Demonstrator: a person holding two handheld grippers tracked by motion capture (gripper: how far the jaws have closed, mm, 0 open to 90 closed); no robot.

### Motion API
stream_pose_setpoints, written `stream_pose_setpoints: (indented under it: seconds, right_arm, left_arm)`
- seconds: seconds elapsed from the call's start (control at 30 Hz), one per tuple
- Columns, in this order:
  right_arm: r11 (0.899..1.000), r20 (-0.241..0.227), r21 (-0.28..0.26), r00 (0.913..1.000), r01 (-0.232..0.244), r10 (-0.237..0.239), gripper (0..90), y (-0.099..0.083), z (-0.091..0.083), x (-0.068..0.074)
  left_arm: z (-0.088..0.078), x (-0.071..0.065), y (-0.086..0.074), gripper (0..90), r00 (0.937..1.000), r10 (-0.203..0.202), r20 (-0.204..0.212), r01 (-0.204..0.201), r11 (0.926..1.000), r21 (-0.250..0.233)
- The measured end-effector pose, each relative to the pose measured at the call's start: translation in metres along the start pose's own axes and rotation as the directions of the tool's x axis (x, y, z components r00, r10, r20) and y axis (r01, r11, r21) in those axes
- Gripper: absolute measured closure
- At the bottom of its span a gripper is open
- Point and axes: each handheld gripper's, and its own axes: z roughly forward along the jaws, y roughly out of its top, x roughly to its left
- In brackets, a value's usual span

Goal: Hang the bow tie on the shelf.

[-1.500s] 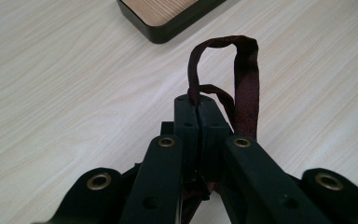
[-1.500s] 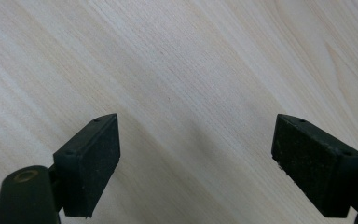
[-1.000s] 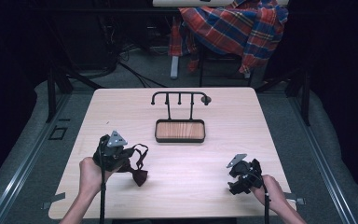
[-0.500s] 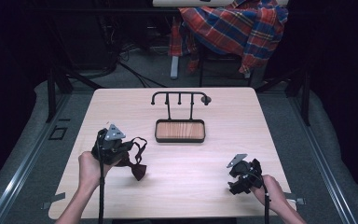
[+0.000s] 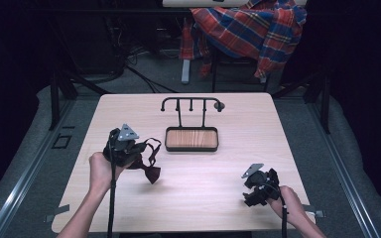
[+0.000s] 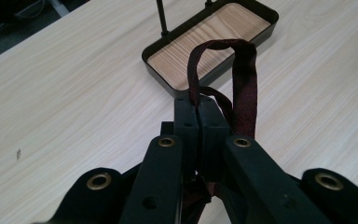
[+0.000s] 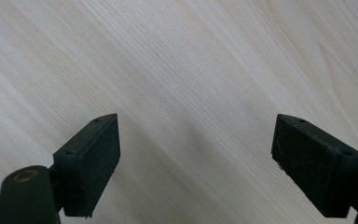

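Two grippers work over a pale wooden table (image 5: pixel 278 129) that fills the middle of the high view, with a plaid cloth (image 5: pixel 248 29) draped over something beyond its far edge at the upper right of the frame. Near the table's centre sits a dark-rimmed tray with a wood-grain floor (image 5: pixel 191 139), and behind it rises a black rack with small pegs (image 5: pixel 191 103), probably meant for hanging things.

At the lower left of the high view the left gripper (image 5: pixel 129 148) is held raised over the table, its jaws clenched on a dark maroon strap (image 6: pixel 244 79). In the left gripper view the strap rises from between the closed jaws as a loop that stands in front of the tray. In the high view the rest of the fabric, which looks like a bow tie (image 5: pixel 151 171), hangs down and to the right of the jaws, apparently just clear of the table. Holding by the strap likely keeps the loop open for slipping over a peg.

At the lower right, the right gripper (image 5: pixel 258 186) hovers low, jaws spread wide over bare wood in its own view, well apart from the bow tie and seemingly idle.
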Motion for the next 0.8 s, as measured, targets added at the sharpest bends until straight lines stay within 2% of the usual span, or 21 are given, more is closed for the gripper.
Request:
stream_pose_setpoints:
  seconds: [0.03,0.07,0.1,0.13,0.23,0.47,0.8]
  right_arm:
    - [1.000,0.001,-0.001,1.0000,-0.001,0.001,15.0,0.000,0.000,0.000]
    - [0.999,-0.011,-0.033,0.9995,-0.029,0.028,15.0,-0.001,0.003,0.002]
    - [1.000,-0.011,-0.004,0.9999,-0.003,0.003,15.1,0.000,0.001,0.000]
    - [1.000,-0.011,-0.020,0.9998,-0.018,0.018,15.0,-0.001,0.002,0.001]
    - [1.000,-0.002,0.002,1.0000,0.001,-0.001,15.1,0.000,0.000,0.000]
    - [1.000,-0.003,0.004,1.0000,0.003,-0.003,15.0,0.000,0.000,0.000]
    - [1.000,-0.009,-0.001,1.0000,0.000,0.000,15.0,0.000,0.000,0.000]
  left_arm:
    - [0.000,0.001,0.001,88.2,1.0000,0.004,0.000,-0.004,1.0000,0.000]
    - [0.001,0.001,0.002,88.2,1.0000,0.003,-0.003,-0.003,1.0000,-0.002]
    - [0.001,0.001,0.003,88.2,1.0000,0.004,-0.004,-0.004,1.0000,-0.003]
    - [0.001,0.002,0.005,88.2,1.0000,0.005,-0.006,-0.005,1.0000,-0.002]
    - [0.003,0.004,0.009,88.2,0.9999,0.005,-0.010,-0.005,1.0000,-0.006]
    - [0.005,0.007,0.021,88.2,0.9998,0.010,-0.015,-0.010,0.9999,-0.011]
    - [0.000,0.009,0.045,88.2,0.9982,0.044,-0.041,-0.044,0.9989,-0.017]
